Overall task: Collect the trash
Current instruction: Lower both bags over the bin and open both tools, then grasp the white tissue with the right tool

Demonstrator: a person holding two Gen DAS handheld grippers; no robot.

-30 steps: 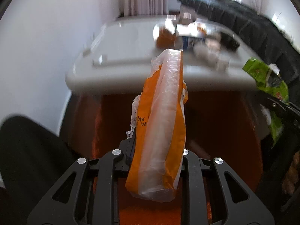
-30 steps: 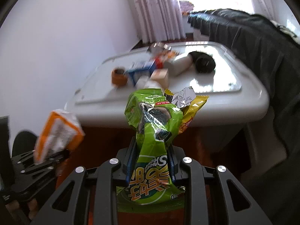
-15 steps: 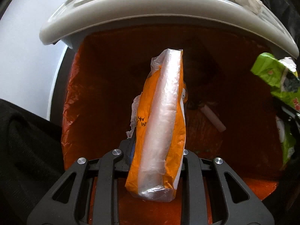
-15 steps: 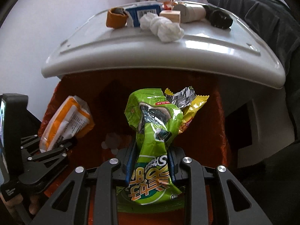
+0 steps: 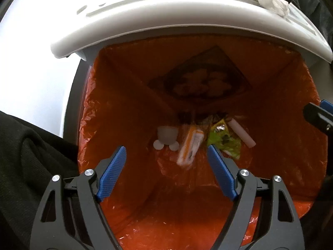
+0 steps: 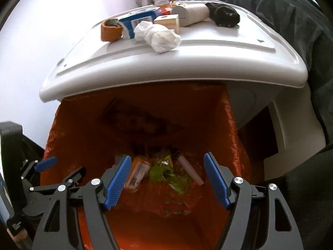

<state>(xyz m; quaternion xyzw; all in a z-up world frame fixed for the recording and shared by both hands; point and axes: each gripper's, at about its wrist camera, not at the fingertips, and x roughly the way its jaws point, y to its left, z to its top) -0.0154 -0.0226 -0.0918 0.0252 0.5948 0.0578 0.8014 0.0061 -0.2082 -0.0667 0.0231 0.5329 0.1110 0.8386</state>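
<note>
Left claw (image 5: 166,156) spread wide, nothing between its blue pads; right claw (image 6: 167,166) likewise spread and empty. Both hang over the orange plastic bin liner (image 5: 276,112). Orange-and-clear plastic wrapper (image 5: 190,143) lies at the liner bottom, long axis near-to-far, far end tipped slightly right. Crumpled green snack bag (image 5: 223,140) just right of it, touching. White stick (image 5: 241,133) right of the bag, slanting from far left to near right. White cup (image 5: 167,134) at left. White plastic lid (image 6: 187,58) on the far side carries a crumpled white tissue (image 6: 160,36).
</note>
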